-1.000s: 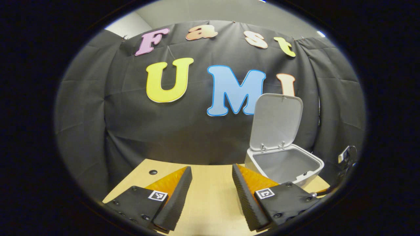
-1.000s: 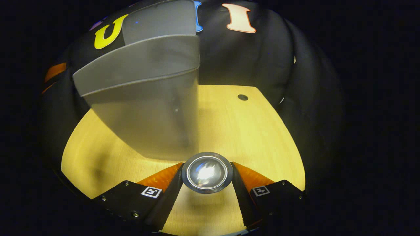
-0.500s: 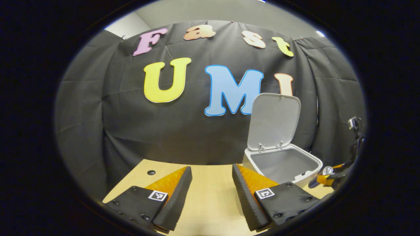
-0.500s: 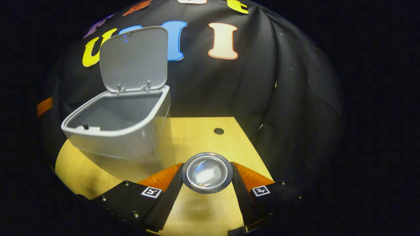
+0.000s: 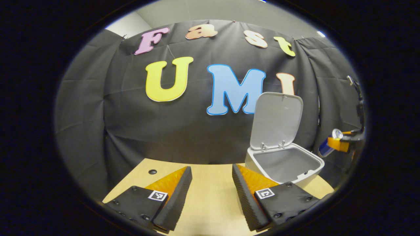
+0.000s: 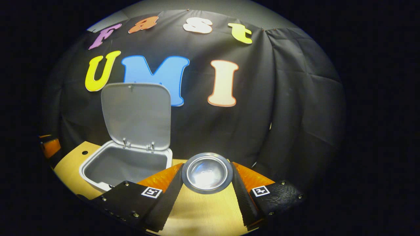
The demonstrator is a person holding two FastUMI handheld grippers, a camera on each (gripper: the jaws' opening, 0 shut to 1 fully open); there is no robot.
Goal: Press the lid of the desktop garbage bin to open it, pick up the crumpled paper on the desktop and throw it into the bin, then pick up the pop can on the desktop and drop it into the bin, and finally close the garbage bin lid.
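Showing its round metal end toward the camera, the pop can (image 6: 207, 172) sits pinched between the two fingers of the right gripper (image 6: 207, 183), both pressing on its sides, in the right gripper view. From the left gripper view the same can (image 5: 329, 145) hangs in the air at the far right, tilted, held above and to the side of the garbage bin (image 5: 284, 164); at that edge the picture is small and warped, so how high it stands over the rim is hard to judge. The bin's lid (image 6: 136, 114) stands upright on its hinges, and the grey inside appears bare as far as either view reaches. The bin rests on the wooden desktop (image 6: 200, 213). The left gripper (image 5: 210, 186) hovers low over the desktop, its fingers spread apart with nothing between them.
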